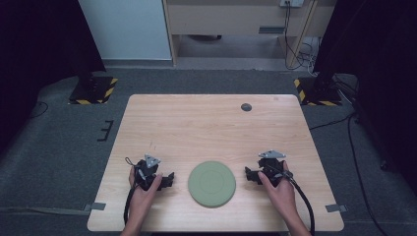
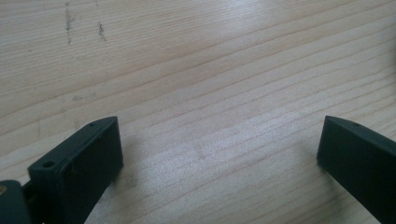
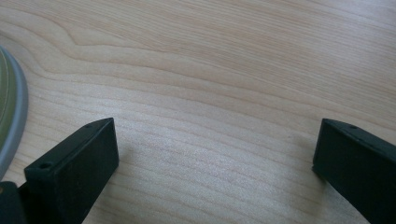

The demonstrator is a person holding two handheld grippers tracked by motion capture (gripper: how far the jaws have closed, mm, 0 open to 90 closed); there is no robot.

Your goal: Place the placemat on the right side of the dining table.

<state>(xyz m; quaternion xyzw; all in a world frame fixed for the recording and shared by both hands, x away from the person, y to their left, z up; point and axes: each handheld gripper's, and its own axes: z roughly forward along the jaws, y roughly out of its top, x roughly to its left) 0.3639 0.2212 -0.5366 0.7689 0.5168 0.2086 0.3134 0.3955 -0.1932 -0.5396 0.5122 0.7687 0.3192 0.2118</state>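
Pale wood grain runs across the worktop point(image 1: 196, 123), and on it, toward six o'clock, lies a round green plate point(image 1: 212, 183). The left gripper point(image 1: 167, 179) rests at the plate's nine o'clock, just beside its rim, its fingers point(image 2: 79, 163) spread wide with only bare wood between them. The right gripper point(image 1: 251, 175) rests at three o'clock, fingers point(image 3: 74, 165) likewise released and empty; the plate's grey edge point(image 3: 16, 121) lies near its tip.
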